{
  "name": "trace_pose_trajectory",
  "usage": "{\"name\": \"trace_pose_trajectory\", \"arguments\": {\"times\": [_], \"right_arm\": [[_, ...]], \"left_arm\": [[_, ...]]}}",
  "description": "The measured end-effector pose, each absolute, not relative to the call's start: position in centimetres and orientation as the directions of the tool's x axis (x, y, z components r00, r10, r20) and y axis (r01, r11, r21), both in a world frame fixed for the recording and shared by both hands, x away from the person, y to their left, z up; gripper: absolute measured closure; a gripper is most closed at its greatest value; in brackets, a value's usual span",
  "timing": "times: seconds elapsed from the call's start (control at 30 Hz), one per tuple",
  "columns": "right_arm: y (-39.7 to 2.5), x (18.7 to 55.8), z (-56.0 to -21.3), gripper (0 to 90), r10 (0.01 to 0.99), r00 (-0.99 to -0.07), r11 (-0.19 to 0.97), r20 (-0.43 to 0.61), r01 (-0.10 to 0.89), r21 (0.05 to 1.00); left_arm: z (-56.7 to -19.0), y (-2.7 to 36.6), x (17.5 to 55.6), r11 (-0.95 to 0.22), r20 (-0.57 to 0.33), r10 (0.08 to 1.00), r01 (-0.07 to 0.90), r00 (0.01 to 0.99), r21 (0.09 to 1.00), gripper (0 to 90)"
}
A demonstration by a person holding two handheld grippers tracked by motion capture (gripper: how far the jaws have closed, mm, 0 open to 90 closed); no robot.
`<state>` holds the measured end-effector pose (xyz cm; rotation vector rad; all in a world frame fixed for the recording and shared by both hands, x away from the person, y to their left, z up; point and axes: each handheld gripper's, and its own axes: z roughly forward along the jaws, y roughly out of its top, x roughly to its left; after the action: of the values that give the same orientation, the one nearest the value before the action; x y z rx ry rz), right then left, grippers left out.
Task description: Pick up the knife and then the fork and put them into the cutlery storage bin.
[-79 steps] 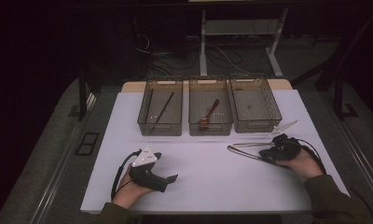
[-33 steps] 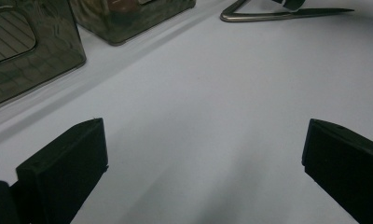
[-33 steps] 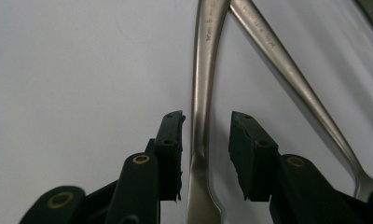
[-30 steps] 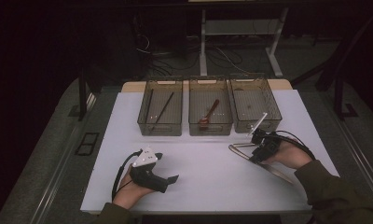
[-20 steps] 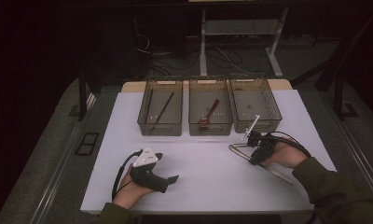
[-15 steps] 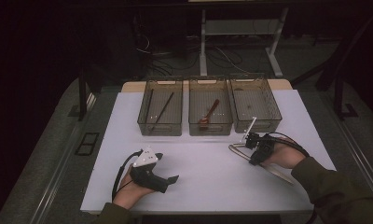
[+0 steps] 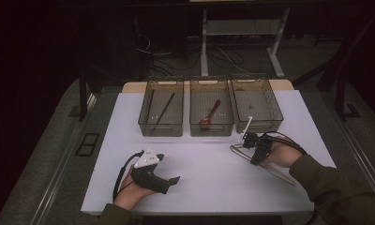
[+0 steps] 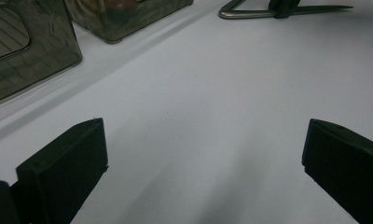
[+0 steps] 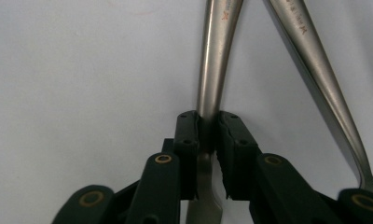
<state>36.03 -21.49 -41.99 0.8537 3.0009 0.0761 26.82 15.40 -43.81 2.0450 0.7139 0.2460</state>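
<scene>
The right gripper (image 9: 208,154) is closed on a metal utensil handle (image 9: 217,60) lying on the white table (image 7: 209,183), probably a spoon; sorting into the right bin (image 7: 258,105) remains. The left gripper (image 7: 169,180) rests wide open, holding nothing

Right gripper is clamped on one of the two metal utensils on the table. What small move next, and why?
Probably lift straight up a little. The right gripper has its jaws shut on one utensil handle, the second utensil lies close beside it, and the right bin waits just beyond.
</scene>
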Motion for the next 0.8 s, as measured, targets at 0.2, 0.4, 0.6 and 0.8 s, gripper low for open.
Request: {"name": "trace_pose_trajectory", "arguments": {"times": [0.2,0.4,0.6,0.8], "right_arm": [[-21.4,36.0,-42.0,78.9,0.534,-0.846,0.845,-0.008,0.533,0.047],[-21.5,36.1,-42.0,79.2,0.533,-0.846,0.845,-0.009,0.532,0.05],[-21.9,36.0,-41.9,79.2,0.551,-0.834,0.831,0.011,0.55,0.077],[-22.9,36.1,-41.9,79.2,0.578,-0.814,0.805,0.048,0.579,0.129]], "left_arm": [[-43.8,15.3,26.8,-0.404,-0.102,0.574,0.39,0.812,0.827,0.0],[-43.8,15.3,26.8,-0.404,-0.102,0.574,0.39,0.812,0.828,0.0],[-43.8,15.4,26.8,-0.404,-0.103,0.574,0.39,0.813,0.828,0.0],[-43.9,15.3,26.8,-0.404,-0.105,0.573,0.391,0.813,0.827,0.0]]}}
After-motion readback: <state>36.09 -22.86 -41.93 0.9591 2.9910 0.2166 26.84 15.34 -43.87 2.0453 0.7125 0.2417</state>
